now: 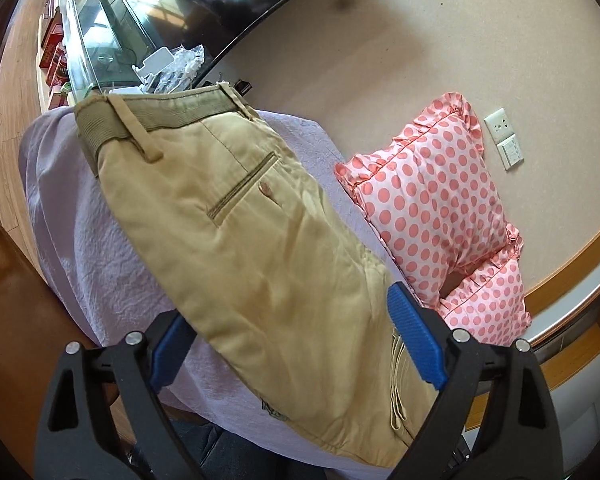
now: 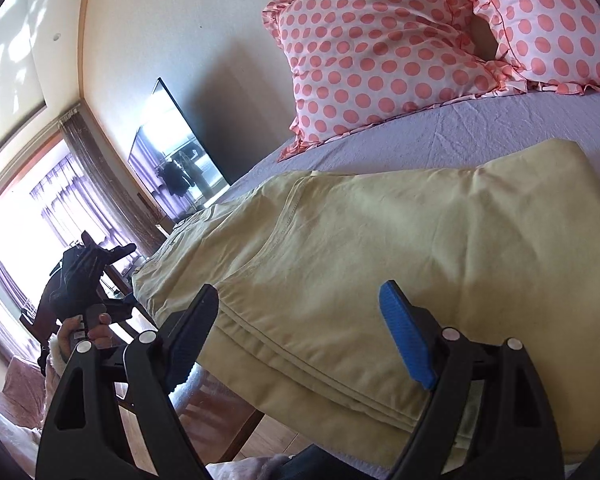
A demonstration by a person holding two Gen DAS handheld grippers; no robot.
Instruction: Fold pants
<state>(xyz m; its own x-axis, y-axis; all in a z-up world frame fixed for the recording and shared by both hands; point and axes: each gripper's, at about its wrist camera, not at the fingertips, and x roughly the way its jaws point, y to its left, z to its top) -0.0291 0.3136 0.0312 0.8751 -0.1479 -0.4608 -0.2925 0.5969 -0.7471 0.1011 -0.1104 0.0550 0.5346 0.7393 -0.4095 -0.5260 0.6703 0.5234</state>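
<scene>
Khaki pants (image 1: 240,232) lie folded lengthwise on a lavender bedsheet (image 1: 80,248), waistband at the far end, back pocket and button facing up. My left gripper (image 1: 296,340) is open, its blue fingers either side of the near end of the pants, holding nothing. In the right wrist view the pants (image 2: 380,264) lie in folded layers along the bed's edge. My right gripper (image 2: 300,336) is open just above the layered near edge, empty. The left gripper (image 2: 88,280) also shows at the far left, held in a hand.
Two pink polka-dot pillows (image 1: 432,208) (image 2: 384,52) rest against the beige wall at the head of the bed. A dark TV screen (image 2: 180,148) hangs on the wall. A glass cabinet (image 1: 100,36) with clutter stands beyond the waistband. Wood floor lies left of the bed.
</scene>
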